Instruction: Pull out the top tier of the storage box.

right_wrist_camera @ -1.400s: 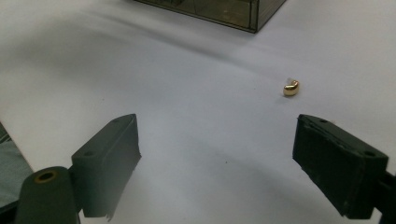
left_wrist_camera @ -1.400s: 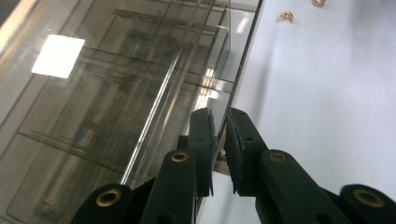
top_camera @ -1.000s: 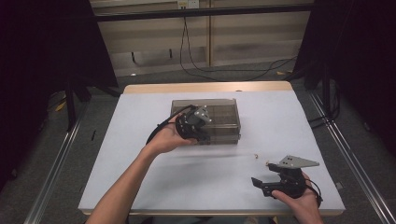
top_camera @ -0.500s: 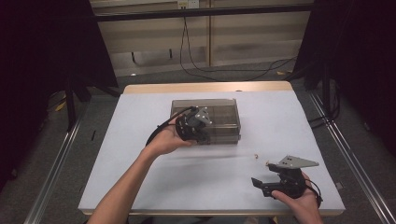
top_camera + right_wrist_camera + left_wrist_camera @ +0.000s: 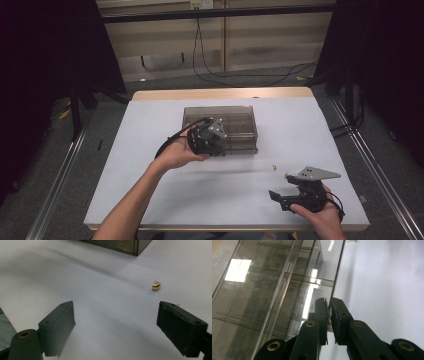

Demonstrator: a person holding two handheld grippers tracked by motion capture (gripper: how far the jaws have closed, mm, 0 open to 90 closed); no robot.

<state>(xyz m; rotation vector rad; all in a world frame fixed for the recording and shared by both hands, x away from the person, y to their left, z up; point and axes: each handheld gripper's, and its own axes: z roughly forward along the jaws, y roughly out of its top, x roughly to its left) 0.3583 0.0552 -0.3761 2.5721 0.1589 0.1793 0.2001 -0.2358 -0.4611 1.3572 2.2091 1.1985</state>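
A clear smoked plastic compartment box lies at the middle of the white table. My left gripper is at its near left edge. In the left gripper view the box runs off to the left, and the jaws have just been closing; the left gripper is now shut on the thin clear edge of the box's lid. My right gripper rests near the table's front right, open with nothing between its jaws. A small gold piece lies on the table a little beyond it.
A wooden strip borders the table's far edge. Metal rails run along both sides of the table. Cables lie on the floor behind it. White surface spreads left and right of the box.
The left gripper has shifted only slightly at the box's near edge. The right hand and its gripper have stayed where they were.
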